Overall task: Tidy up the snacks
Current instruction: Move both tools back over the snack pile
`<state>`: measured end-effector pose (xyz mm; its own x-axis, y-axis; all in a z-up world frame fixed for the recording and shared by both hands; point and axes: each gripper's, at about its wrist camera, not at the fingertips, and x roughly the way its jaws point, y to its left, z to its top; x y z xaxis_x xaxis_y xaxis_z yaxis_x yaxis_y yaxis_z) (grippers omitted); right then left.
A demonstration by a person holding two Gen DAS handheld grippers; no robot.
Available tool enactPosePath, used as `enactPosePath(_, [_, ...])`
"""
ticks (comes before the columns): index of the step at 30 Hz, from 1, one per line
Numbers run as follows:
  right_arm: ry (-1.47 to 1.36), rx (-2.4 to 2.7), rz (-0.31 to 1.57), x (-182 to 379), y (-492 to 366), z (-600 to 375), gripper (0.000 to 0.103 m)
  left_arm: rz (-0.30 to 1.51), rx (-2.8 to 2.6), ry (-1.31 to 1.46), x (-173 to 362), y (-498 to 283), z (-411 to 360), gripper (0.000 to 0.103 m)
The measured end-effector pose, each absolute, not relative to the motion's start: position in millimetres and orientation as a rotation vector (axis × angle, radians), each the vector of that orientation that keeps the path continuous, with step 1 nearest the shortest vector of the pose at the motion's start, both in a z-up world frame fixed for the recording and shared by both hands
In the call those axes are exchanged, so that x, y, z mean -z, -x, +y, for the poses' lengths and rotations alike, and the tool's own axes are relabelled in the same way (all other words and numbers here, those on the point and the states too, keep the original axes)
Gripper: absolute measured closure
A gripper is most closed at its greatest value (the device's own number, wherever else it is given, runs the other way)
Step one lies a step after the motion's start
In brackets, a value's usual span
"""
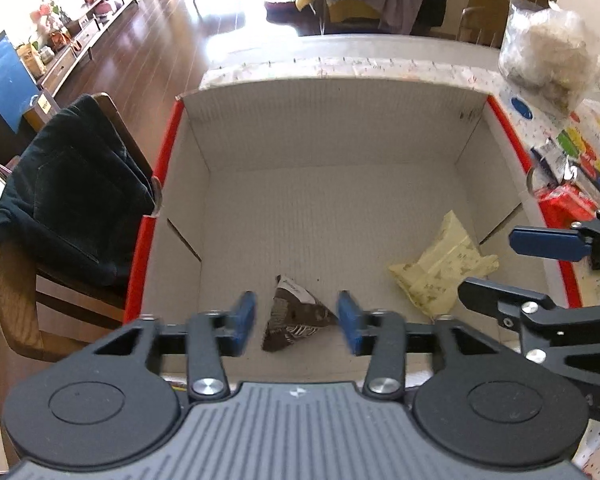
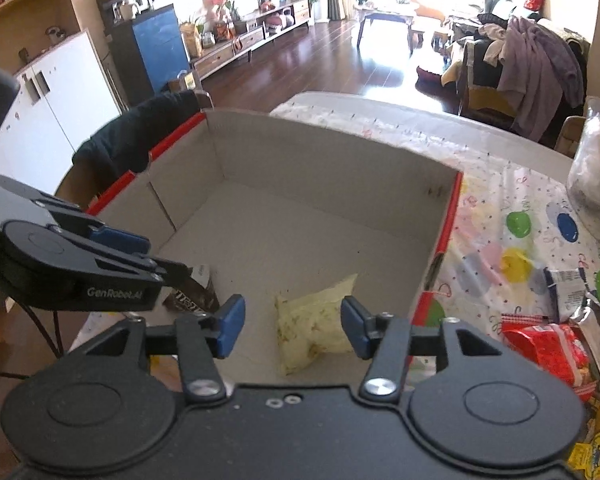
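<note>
An open cardboard box with red outer sides stands on the table; it also shows in the right wrist view. On its floor lie a brown snack packet and a pale yellow snack packet. My left gripper is open and empty, above the brown packet. My right gripper is open and empty, above the yellow packet. The brown packet shows partly behind the left gripper in the right wrist view. The right gripper enters the left wrist view from the right.
More snack packets lie on the dotted tablecloth right of the box: a red one, a silver-white one and a yellow one. A clear bag stands at the far right. A chair with dark clothes is left of the box.
</note>
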<state>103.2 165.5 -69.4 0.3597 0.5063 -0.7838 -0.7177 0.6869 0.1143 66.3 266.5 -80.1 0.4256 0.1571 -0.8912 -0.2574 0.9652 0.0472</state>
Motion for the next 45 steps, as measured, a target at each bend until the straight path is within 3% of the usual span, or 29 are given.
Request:
enactPosePath(1, [0.262,-0.802,0.896,66,-102,163,0.046,1.086,-0.259,0.103,77,-64,265,0.044])
enactPosePath(14, [0.169,-0.850,0.798,17,-87,125,0.025,0.968,-0.231,0.084,34,-45,235,0.038])
enactPosePath(33, [0.052,-0.811,0.655,-20,-68,21,0.003,0.737,-0.113,0.046,-20,-19,145,0.023])
enactPosePath(45, [0.062,-0.731,0.643,-9,-68,-68,0.000,0.710,0.005,0.034,-3,-34,64,0.018])
